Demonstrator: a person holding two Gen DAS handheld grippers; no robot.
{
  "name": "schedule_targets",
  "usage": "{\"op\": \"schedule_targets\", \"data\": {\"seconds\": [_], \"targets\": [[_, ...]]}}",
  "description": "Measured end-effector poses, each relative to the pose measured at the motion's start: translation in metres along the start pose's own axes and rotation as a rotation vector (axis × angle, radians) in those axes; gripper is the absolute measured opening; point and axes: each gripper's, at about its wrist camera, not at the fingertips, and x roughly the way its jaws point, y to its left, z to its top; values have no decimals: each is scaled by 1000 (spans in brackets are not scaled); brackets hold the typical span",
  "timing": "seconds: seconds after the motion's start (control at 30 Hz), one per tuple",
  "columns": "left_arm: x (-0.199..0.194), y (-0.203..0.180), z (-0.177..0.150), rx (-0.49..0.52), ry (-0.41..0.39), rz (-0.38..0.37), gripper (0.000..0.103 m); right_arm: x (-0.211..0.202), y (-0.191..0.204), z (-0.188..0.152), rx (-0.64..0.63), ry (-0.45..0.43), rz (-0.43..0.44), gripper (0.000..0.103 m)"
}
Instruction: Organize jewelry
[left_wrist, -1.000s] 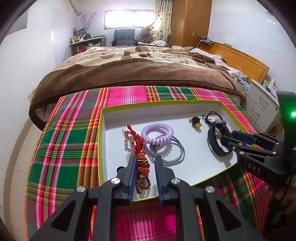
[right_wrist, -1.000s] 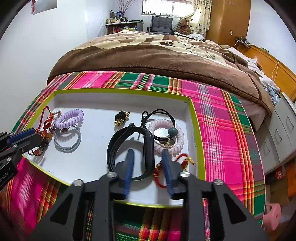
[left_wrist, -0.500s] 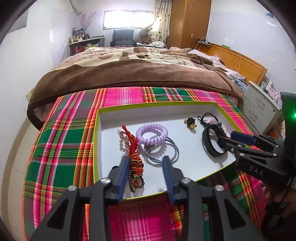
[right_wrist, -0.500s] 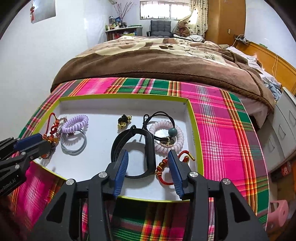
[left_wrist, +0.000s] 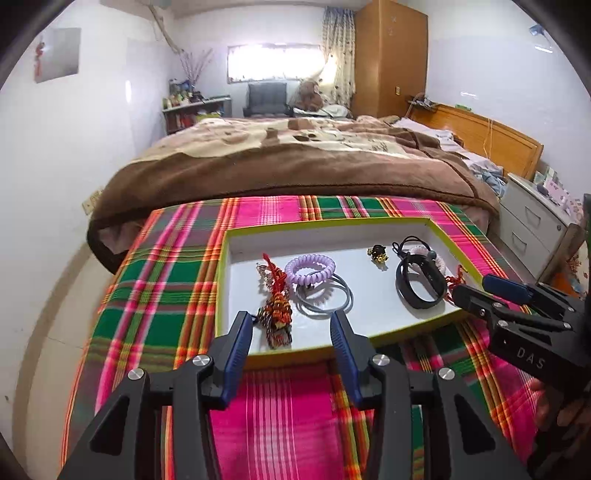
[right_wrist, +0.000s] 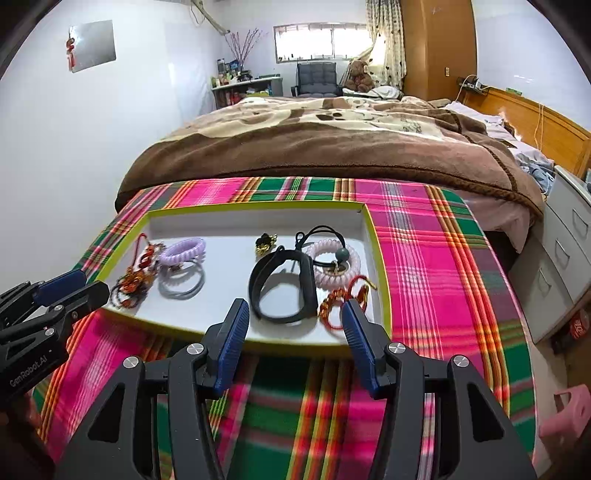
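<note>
A: Well, start with the left wrist view. How do the jaws stand?

B: The left gripper (left_wrist: 291, 326) is spread wide and its jaws are opening further. Nothing is pinched between them; the blue pads (left_wrist: 236, 345) touch nothing. Beyond the tips the red beaded tassel bracelet (left_wrist: 277, 314) lies free on the white floor of the tray (left_wrist: 373, 310), near its front rim.

A: What else is in that tray?

B: A lilac coil hair tie (left_wrist: 309, 266) resting on a grey ring (left_wrist: 325, 295), a small gold-and-black charm (left_wrist: 377, 254), and a black wristband (left_wrist: 419, 284) to the right. The right gripper (left_wrist: 476, 288) reaches in from the right edge, over the tray's front corner.

A: Now the right wrist view.

B: The right gripper (right_wrist: 295, 325) also gapes, jaws opening, and holds nothing. The black wristband (right_wrist: 284, 284) lies flat in the tray (right_wrist: 229, 325) just past the tips, with a red-and-gold cord bracelet (right_wrist: 341, 299) beside the right pad (right_wrist: 360, 343); whether pad and cord touch I cannot tell. A pink coil tie (right_wrist: 334, 264) with a black cord lies behind them.

A: And the other tool?

B: The left gripper (right_wrist: 70, 288) shows at the left edge, above the plaid cloth (right_wrist: 424, 258) by the tray's corner.
</note>
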Motion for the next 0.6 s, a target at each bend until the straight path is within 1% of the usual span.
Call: {"op": "schedule_targets", "data": {"seconds": [0.13,0.33,0.4,0.5,0.6], "targets": [[-18,-4,-11,10,-18,35,44,-21,6,-12,19,-27,13,53],[-39,-9,-28,10,-36,88,44,-52,13,-29,41,-83,-10,53],[-47,-12,-34,10,-56,114,44,-60,15,-35,43,-95,-17,53],[-56,-12,-40,-1,-77,108,44,-71,20,-43,22,-116,-39,53],[-62,-12,-46,-24,-74,90,44,-79,25,-51,15,-124,-39,53]]}}
